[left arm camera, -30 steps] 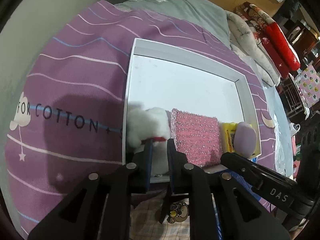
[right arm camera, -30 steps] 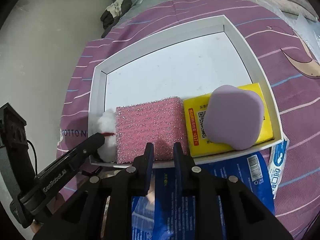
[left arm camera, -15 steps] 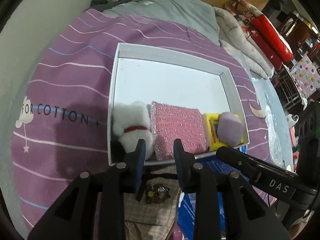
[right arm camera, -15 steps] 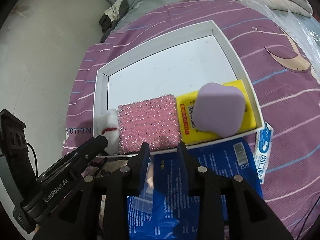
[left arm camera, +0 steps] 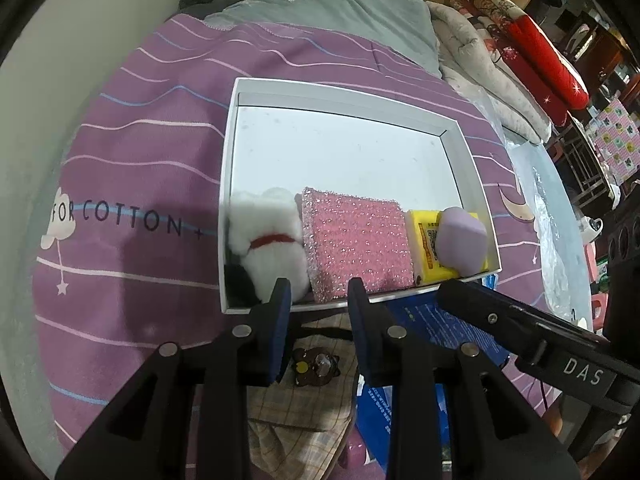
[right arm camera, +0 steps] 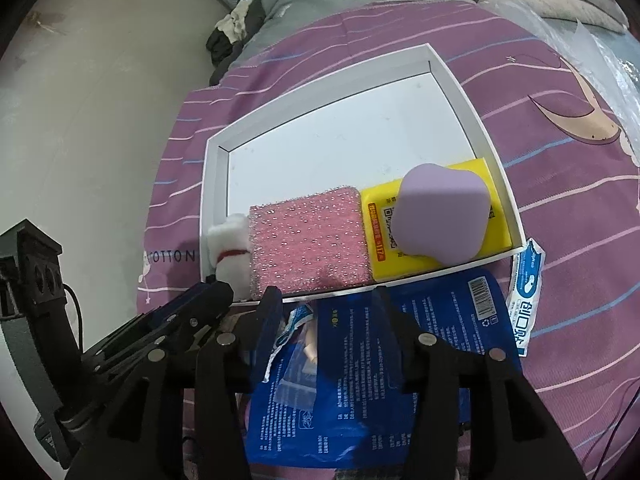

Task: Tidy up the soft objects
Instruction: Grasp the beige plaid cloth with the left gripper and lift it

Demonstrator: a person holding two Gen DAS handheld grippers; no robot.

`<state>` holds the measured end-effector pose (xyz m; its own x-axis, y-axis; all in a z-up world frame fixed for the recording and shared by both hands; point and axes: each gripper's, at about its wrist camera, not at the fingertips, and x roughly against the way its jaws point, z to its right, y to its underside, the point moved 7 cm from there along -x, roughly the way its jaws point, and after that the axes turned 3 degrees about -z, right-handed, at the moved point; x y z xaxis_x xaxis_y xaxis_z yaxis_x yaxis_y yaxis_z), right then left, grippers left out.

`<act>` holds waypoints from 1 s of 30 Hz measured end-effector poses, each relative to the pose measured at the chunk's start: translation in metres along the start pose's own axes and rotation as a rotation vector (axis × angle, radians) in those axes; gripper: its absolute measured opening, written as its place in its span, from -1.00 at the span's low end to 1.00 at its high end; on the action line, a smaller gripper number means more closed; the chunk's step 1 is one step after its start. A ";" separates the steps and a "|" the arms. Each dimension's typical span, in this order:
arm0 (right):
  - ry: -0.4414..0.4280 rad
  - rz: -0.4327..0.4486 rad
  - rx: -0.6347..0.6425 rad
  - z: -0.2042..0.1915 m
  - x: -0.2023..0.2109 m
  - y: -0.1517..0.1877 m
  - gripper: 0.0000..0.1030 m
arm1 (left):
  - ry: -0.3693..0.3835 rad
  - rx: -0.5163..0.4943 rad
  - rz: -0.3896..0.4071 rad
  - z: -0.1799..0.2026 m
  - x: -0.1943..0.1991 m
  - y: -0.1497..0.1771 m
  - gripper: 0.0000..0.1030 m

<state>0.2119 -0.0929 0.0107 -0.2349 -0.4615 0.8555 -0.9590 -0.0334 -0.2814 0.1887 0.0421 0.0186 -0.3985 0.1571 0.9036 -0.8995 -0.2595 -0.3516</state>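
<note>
A white tray point(left arm camera: 472, 160) point(right arm camera: 216, 184) lies on a purple bedspread. Along its near wall sit a white plush with a red collar point(left arm camera: 268, 240) point(right arm camera: 230, 240), a pink glitter sponge point(left arm camera: 356, 240) point(right arm camera: 308, 244), a yellow sponge point(left arm camera: 424, 248) point(right arm camera: 380, 240) and a lilac puff point(left arm camera: 460, 240) point(right arm camera: 440, 212) resting on the yellow one. My left gripper point(left arm camera: 318, 300) is open and empty, just in front of the tray's near wall. My right gripper point(right arm camera: 326, 308) is open and empty, over a blue packet point(right arm camera: 360, 380) in front of the tray.
A checked cloth point(left arm camera: 296, 412) with a small bear charm point(left arm camera: 316, 364) lies under the left gripper. A white and blue sachet point(right arm camera: 526, 292) lies right of the tray. Folded quilts point(left arm camera: 520, 48) and clear plastic point(left arm camera: 552, 224) are at the right, a wall at the left.
Both grippers have opened wider and pulled back from the tray. The left let go of the white plush, which stays in the tray's near left corner.
</note>
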 end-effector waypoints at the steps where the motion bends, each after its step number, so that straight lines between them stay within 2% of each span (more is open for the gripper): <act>1: -0.002 0.000 0.001 0.000 0.000 0.000 -0.10 | 0.002 0.001 -0.005 -0.001 0.001 0.001 -0.37; 6: -0.006 0.025 0.007 -0.007 0.007 0.001 -0.10 | 0.016 0.026 -0.008 -0.008 0.007 0.003 -0.19; 12: -0.034 0.037 0.052 -0.025 0.011 0.005 -0.10 | 0.024 0.041 -0.009 -0.014 0.012 0.006 -0.18; 18: -0.059 -0.008 0.046 -0.034 0.000 0.011 -0.11 | 0.024 0.053 -0.017 -0.019 0.015 0.009 -0.17; 23: -0.090 -0.049 0.025 -0.035 -0.008 0.017 -0.25 | 0.031 0.085 -0.052 -0.029 0.015 0.016 -0.13; 28: -0.117 -0.059 -0.014 -0.031 -0.012 0.018 -0.46 | 0.043 0.117 -0.080 -0.040 0.016 0.024 0.02; 30: -0.117 -0.062 -0.020 -0.029 -0.013 0.019 -0.46 | 0.051 0.125 -0.107 -0.043 0.013 0.028 0.04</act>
<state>0.1925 -0.0616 0.0066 -0.1564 -0.5596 0.8139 -0.9744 -0.0476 -0.2199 0.1506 0.0777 0.0103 -0.3135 0.2379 0.9193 -0.9091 -0.3549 -0.2182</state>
